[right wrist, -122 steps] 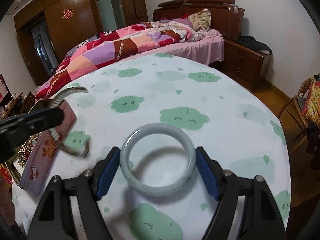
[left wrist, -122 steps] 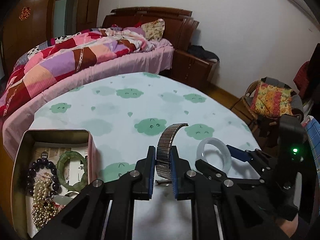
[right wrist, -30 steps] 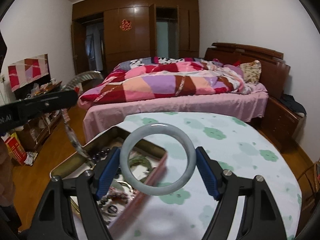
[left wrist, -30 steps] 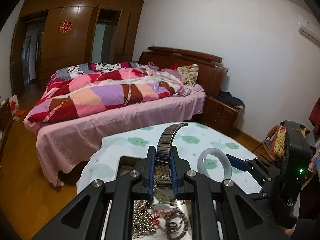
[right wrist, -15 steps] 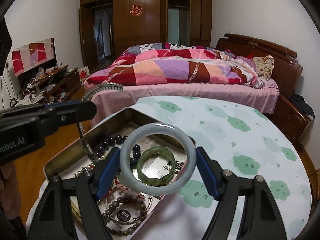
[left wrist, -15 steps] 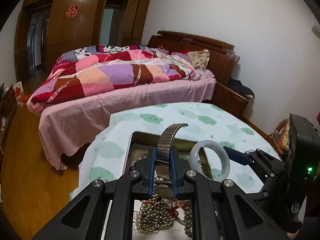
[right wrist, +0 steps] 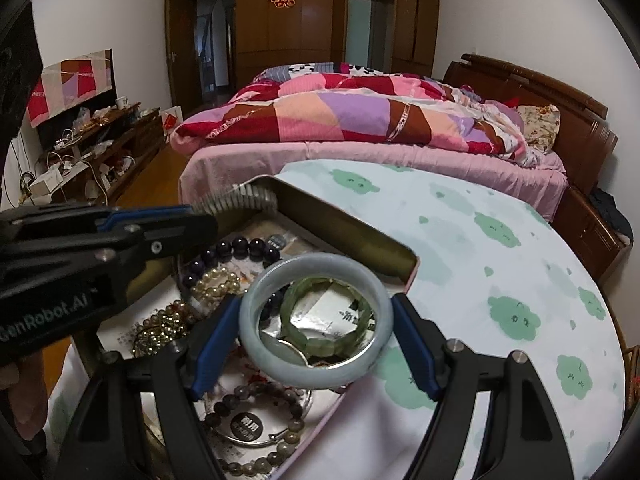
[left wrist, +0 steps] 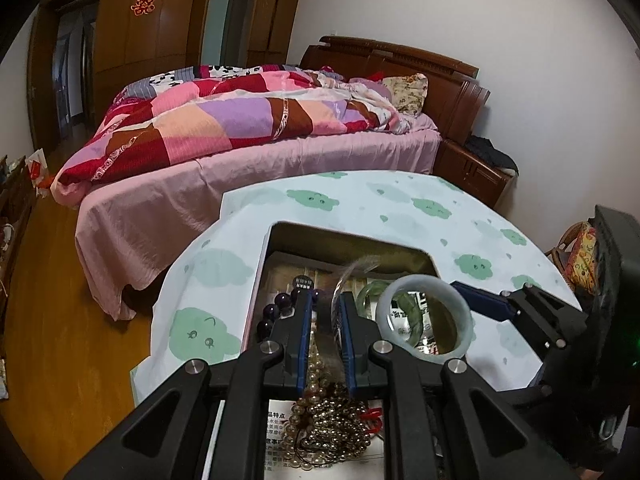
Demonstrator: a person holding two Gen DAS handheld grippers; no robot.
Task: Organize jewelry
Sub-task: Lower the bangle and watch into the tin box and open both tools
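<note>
My left gripper [left wrist: 323, 316] is over the open metal tin [left wrist: 352, 238]. Its jaws have parted and the metal watch band [left wrist: 344, 288] shows blurred between them. In the right wrist view the band [right wrist: 240, 196] sits at the left gripper's tip [right wrist: 200, 216] over the tin's rim [right wrist: 344, 216]. My right gripper [right wrist: 316, 324] is shut on a pale jade bangle [right wrist: 256, 320], held just above the tin; the bangle also shows in the left wrist view [left wrist: 460, 300]. Inside lie a green bangle [right wrist: 360, 300], dark beads [right wrist: 240, 248] and pearl strands [left wrist: 332, 412].
The tin rests at the left edge of a round table with a cloud-print cloth [right wrist: 500, 272]. A bed with a patchwork quilt [left wrist: 240, 120] stands behind. A wooden TV stand [right wrist: 100, 140] is at far left, a chair with a cushion [left wrist: 580, 256] at far right.
Both grippers have come down closer over the tin. The left gripper's jaws have opened slightly and the watch band now blurs as it slips between them. The right gripper still holds the bangle.
</note>
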